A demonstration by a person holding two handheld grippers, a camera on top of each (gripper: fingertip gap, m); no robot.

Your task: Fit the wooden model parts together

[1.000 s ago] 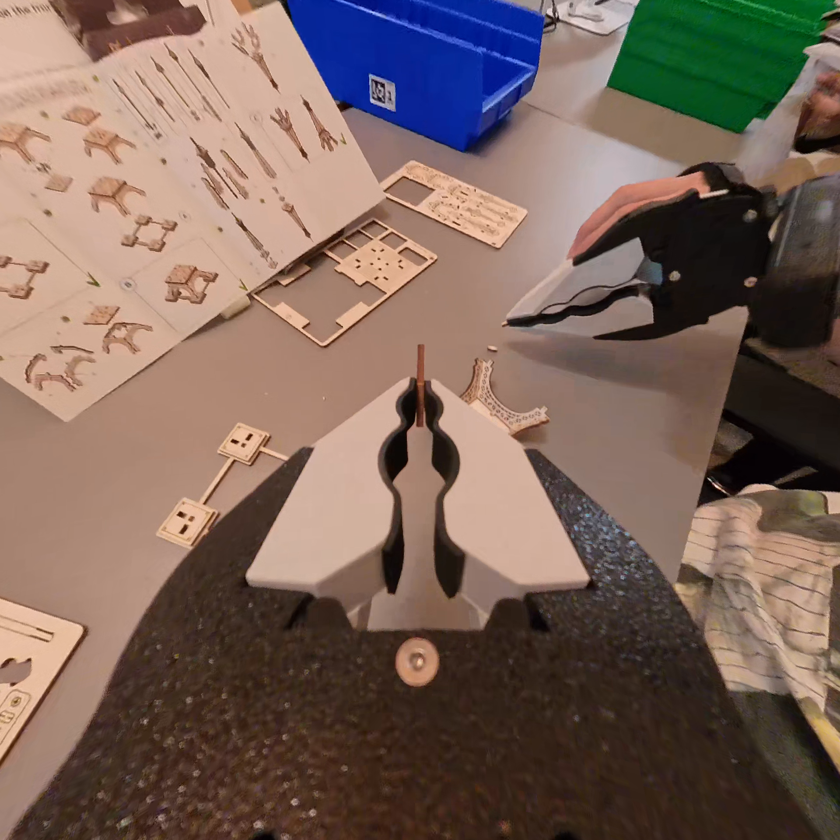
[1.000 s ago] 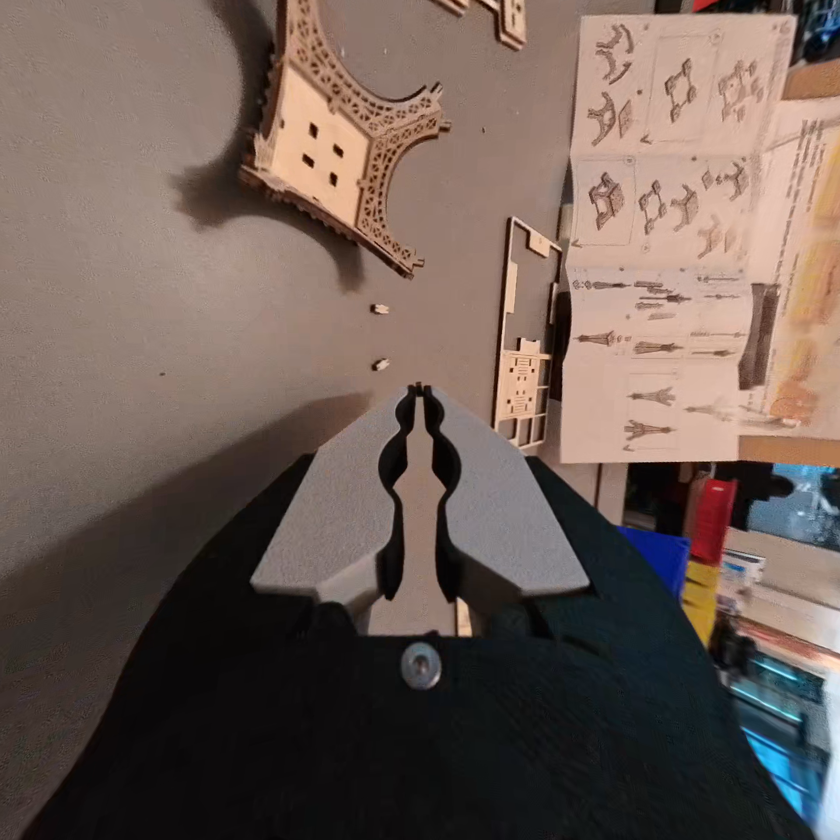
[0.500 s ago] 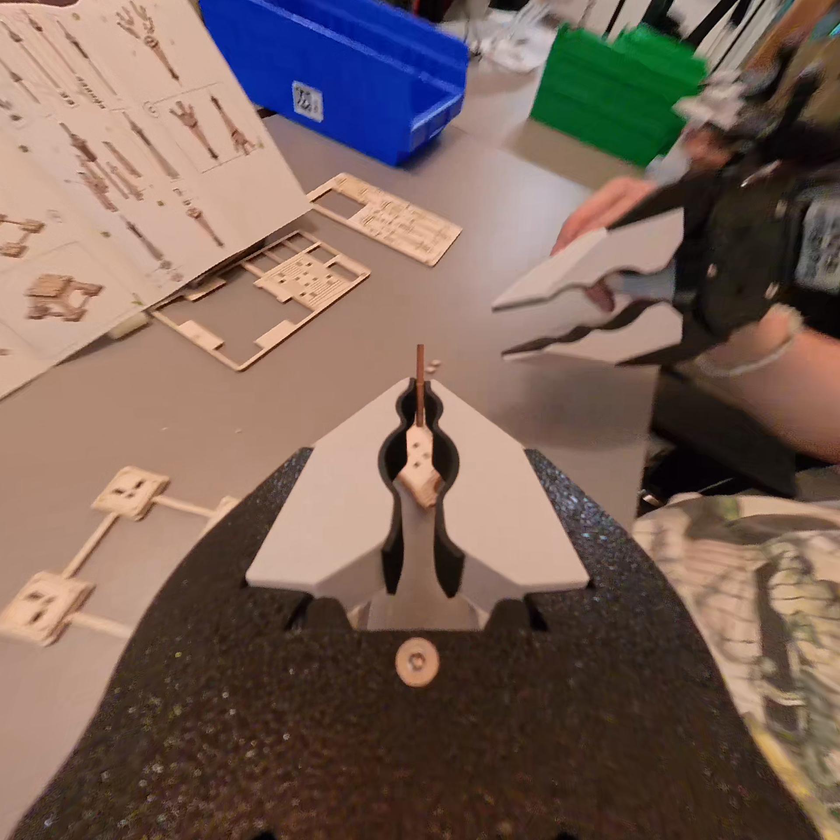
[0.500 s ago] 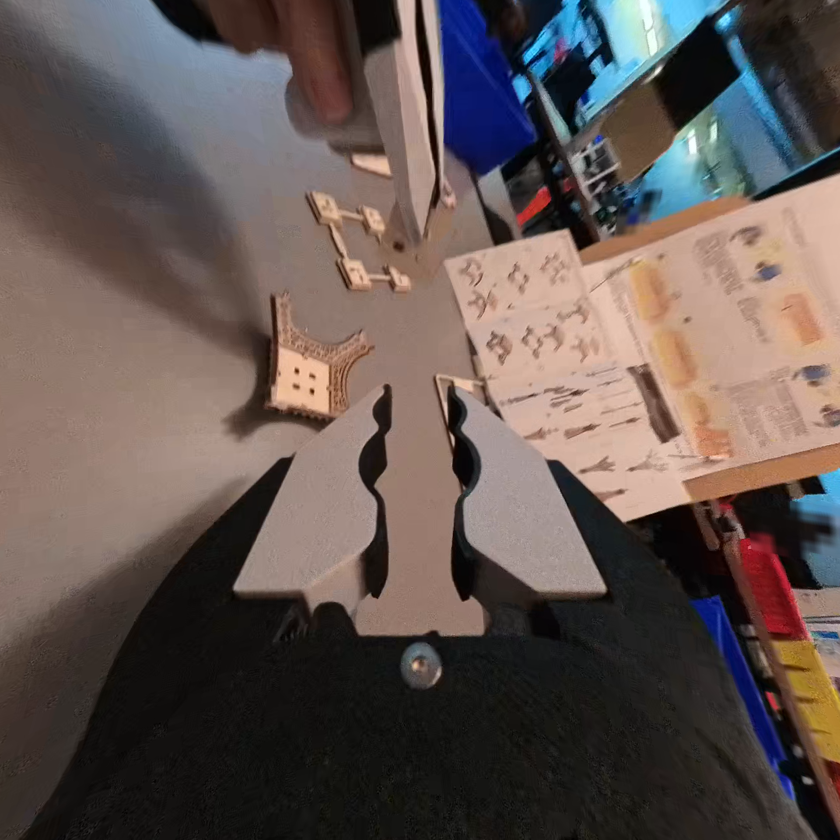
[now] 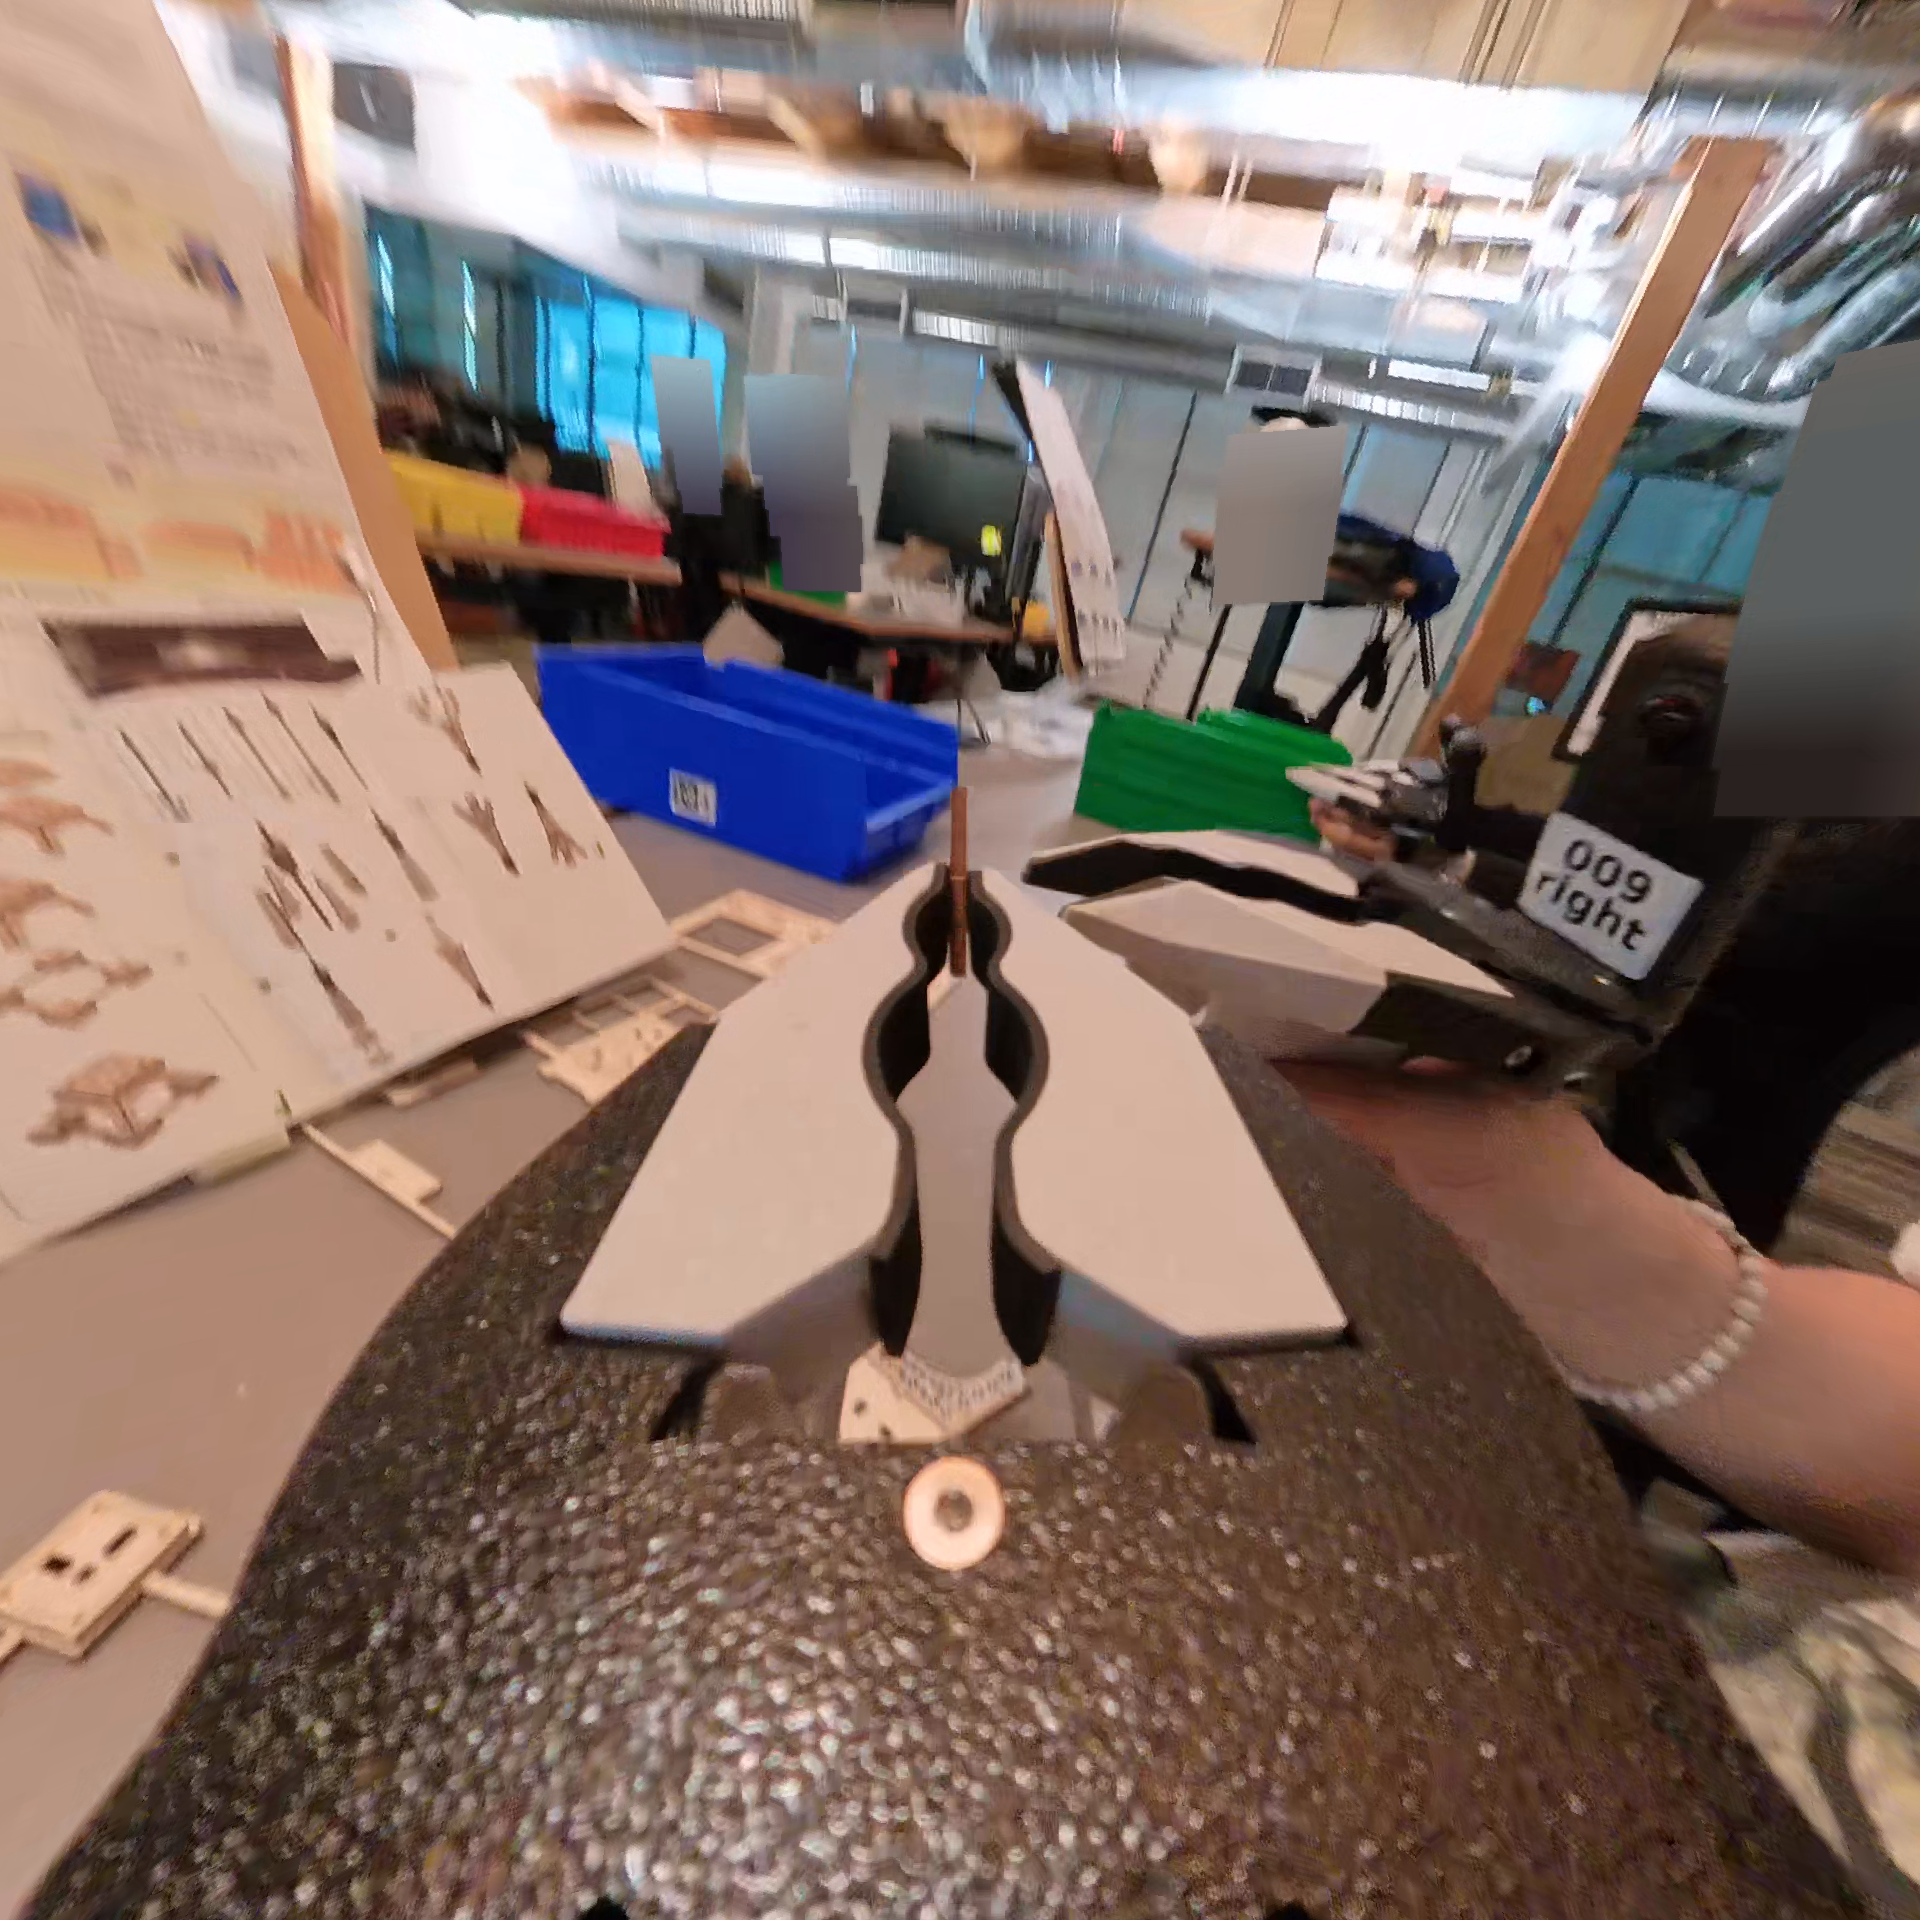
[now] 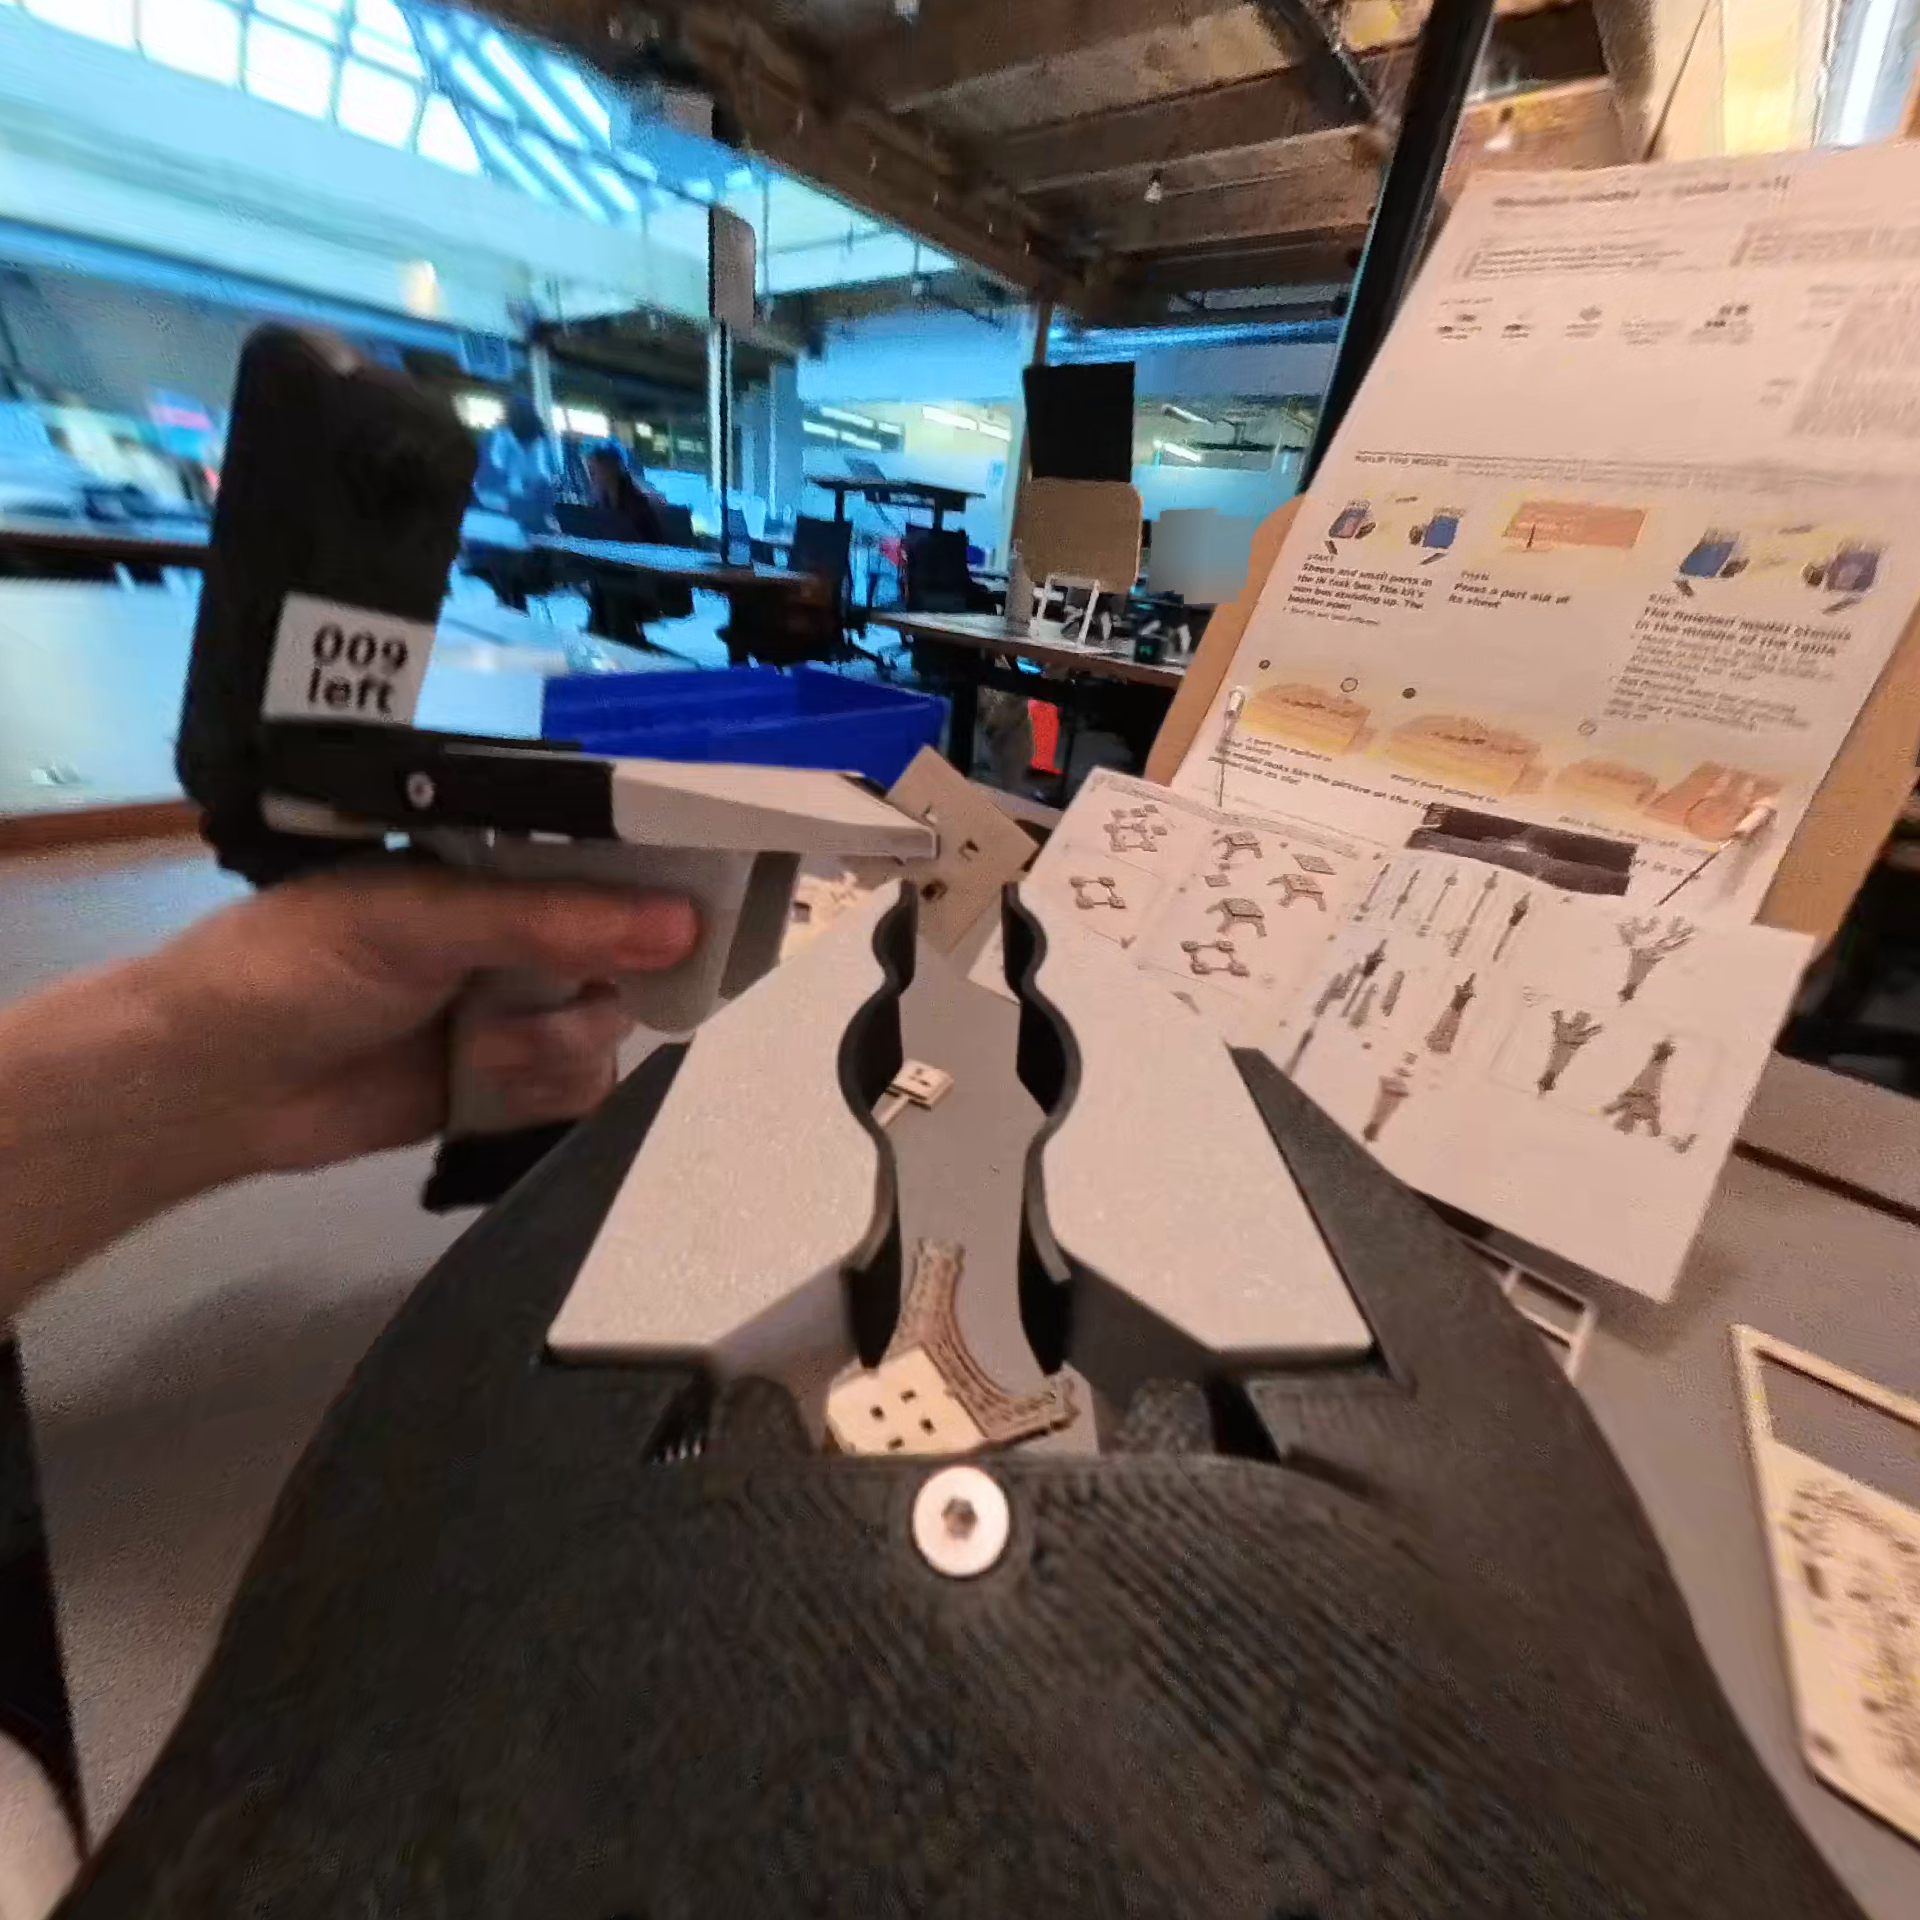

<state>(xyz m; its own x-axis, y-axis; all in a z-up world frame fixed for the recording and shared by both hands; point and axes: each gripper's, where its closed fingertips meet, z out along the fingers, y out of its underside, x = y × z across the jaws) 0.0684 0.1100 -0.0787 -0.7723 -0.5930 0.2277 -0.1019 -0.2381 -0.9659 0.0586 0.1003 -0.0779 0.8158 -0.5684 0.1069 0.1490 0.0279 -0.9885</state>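
Observation:
My left gripper (image 5: 958, 883) is shut on a small square wooden plate (image 5: 958, 862), seen edge-on here, and holds it up above the table. In the right wrist view the left gripper (image 6: 925, 831) comes in from the left, and the plate (image 6: 961, 847) shows small holes. My right gripper (image 6: 956, 920) is open, and the plate's lower corner sits between its fingertips (image 6: 1044, 935). It also shows in the left wrist view (image 5: 1051, 891), close on the right. The arched wooden tower base (image 6: 935, 1382) lies on the grey table below both grippers (image 5: 920, 1397).
Instruction sheets (image 5: 312, 883) lean on a board (image 6: 1558, 623) at the table's far side. A blue bin (image 5: 748, 748) and a green bin (image 5: 1205, 769) stand behind. Punched part sheets (image 5: 94, 1569) (image 6: 1849, 1558) lie on the table. A person's arm (image 5: 1558, 1247) is at the right. The grippers are tip to tip, or close to it.
Both grippers have lifted off the table and tilted up to level. The right gripper was shut a second ago; it opened and came to the plate held in the left gripper.

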